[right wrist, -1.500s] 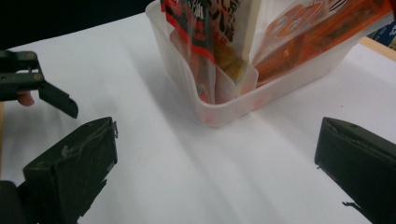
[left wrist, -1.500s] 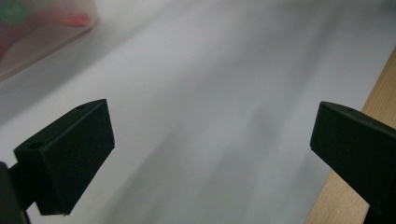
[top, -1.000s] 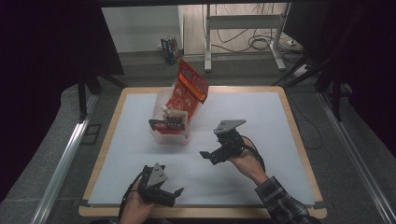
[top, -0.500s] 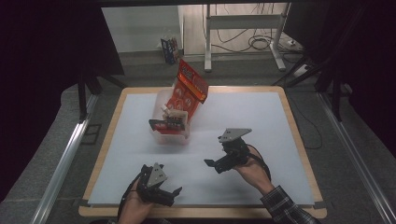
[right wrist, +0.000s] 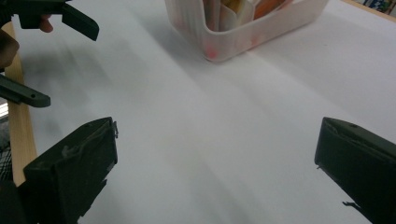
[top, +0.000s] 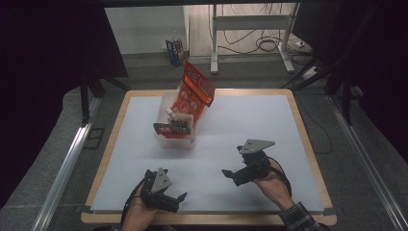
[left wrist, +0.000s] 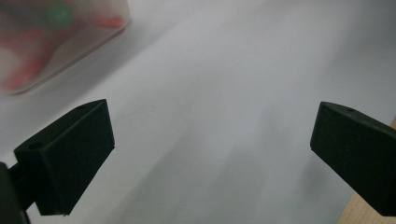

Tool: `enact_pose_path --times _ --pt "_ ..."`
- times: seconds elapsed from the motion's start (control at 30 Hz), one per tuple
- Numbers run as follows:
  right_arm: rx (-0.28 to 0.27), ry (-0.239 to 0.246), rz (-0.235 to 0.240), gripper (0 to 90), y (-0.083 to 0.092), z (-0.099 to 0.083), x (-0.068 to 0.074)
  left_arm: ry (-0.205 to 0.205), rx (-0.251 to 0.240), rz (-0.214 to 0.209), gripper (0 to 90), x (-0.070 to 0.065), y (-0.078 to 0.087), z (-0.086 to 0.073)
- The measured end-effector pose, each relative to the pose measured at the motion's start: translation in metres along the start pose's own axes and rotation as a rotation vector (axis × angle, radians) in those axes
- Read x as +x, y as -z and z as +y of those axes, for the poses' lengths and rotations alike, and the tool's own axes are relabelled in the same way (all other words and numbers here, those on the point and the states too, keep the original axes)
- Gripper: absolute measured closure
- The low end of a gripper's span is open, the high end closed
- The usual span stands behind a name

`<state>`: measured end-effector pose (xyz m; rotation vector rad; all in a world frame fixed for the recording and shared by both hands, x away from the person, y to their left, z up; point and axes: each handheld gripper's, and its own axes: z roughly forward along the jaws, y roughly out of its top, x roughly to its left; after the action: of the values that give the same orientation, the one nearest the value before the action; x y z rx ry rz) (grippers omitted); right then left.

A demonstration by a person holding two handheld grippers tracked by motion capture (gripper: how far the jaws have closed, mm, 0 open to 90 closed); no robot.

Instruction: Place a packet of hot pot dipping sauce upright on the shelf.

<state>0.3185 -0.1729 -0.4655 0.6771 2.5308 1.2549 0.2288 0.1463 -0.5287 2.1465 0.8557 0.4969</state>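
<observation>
A translucent white bin (top: 173, 141) stands on the white table mat, left of centre, with snack packets packed inside. A red snack bag (top: 196, 90) leans out of its far end. My left gripper (top: 179, 202) lies near the front edge, open and holding nothing; in the left gripper view its jaws (left wrist: 212, 140) stand wide over bare mat, the bin (left wrist: 56, 46) blurred at upper left. My right gripper (top: 231, 176) hovers right of centre, open and holding nothing. The right gripper view (right wrist: 217, 158) faces the bin (right wrist: 233, 37), with the left gripper (right wrist: 60, 60) at upper left.
The wooden table edge (top: 202, 219) runs close in front of both hands. A small dark packet (top: 164, 128) pokes over the bin's near rim. Table legs and cables (top: 269, 43) stand on the floor behind the table.
My right gripper has drawn back from the bin toward the front of the table, still open. The left gripper has barely moved.
</observation>
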Motion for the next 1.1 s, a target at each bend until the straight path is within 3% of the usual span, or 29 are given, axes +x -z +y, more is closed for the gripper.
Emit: enact_pose_path --times 0.23,0.8,1.1 --pt "-0.006 -0.034 -0.021 0.0 0.017 -0.015 -0.002 0.002 0.001 -0.001 0.0 0.0 -0.001 0.0" --pt "-0.004 -0.047 -0.112 0.0 0.047 -0.044 -0.002 -0.001 0.007 -0.002 0.0 -0.001 -0.001 0.0" --pt "0.004 -0.078 -0.154 0.0 0.061 -0.062 -0.007 -0.005 0.012 -0.007 0.0 -0.002 -0.002 0.0"
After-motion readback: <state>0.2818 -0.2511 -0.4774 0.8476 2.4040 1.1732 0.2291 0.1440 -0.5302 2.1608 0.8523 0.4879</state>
